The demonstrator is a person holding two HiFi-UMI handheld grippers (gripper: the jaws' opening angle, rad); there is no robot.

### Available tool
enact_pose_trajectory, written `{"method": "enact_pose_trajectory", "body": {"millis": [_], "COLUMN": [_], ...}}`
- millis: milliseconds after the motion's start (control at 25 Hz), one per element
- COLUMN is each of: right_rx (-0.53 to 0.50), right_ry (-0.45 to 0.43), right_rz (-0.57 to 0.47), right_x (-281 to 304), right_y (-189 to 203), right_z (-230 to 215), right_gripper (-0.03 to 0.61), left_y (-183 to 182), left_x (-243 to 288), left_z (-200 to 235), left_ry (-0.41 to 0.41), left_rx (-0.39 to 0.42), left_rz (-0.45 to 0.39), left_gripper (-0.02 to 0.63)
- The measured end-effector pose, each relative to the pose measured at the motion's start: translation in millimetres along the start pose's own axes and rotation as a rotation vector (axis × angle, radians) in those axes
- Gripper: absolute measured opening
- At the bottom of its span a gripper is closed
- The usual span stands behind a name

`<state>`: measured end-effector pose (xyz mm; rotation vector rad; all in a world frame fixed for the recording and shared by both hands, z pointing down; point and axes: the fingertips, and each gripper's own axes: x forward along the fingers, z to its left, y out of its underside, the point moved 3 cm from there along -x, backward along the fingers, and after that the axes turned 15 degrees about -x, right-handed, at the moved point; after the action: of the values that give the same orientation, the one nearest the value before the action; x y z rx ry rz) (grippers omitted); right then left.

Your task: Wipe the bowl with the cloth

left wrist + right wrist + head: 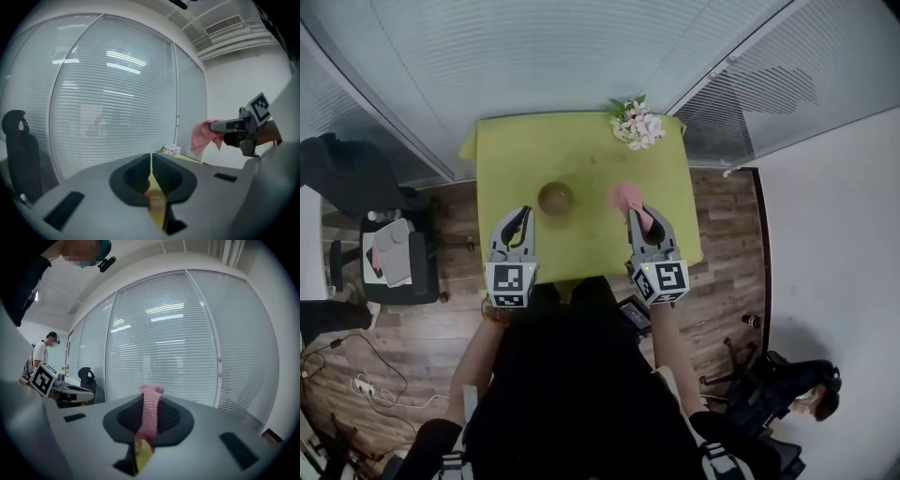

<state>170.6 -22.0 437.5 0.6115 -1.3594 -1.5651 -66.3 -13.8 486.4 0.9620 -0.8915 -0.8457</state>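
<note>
Black top (572,394); grey left gripper (523,214), right gripper (637,217), black-and-white marker cubes (510,284)

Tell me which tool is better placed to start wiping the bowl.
Right. The right tool grips the pink cloth; the left tool is shut and empty. The bowl sits ahead of both.

No legible text, labels or numbers

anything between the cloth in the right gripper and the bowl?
Nothing visible. The cloth, clamped in the right gripper, is right of the bowl with only bare green table between them. The flowers sit at the far edge. The shut, empty left gripper is on the bowl's other side.
</note>
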Motion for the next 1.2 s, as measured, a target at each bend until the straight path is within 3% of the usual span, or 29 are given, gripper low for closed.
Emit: {"method": "enact_pose_trajectory", "body": {"millis": [160,400,640,1000,1200], "right_rx": [0.006,-0.002,-0.124,-0.2,-0.329], "right_ry": [-0.033,-0.151,-0.283,-0.422,-0.435], "right_rz": [-0.013,-0.012,-0.002,0.121,0.174], "right_x": [34.3,101.6,149.3,191.1,207.0], "right_y": [6.2,34.4,64.0,129.8,156.4], "right_z": [-19.0,-12.9,15.5,58.1,85.7], "right_gripper": [0.031,0.031,0.029,0.031,0.031], "left_y": [2.9,25.5,75.2,149.3,175.3], "left_x": [30.0,70.3,102.8,125.7,136.1], "left_z": [0.3,24.4,61.7,76.6,83.1], "left_ry": [0.069,0.022,-0.039,-0.061,-0.075], "left_rx": [-0.008,-0.002,-0.138,-0.206,-0.294], "left_rz": [0.039,0.113,0.255,0.436,0.496], "left_gripper": [0.02,0.021,0.021,0.033,0.082]}}
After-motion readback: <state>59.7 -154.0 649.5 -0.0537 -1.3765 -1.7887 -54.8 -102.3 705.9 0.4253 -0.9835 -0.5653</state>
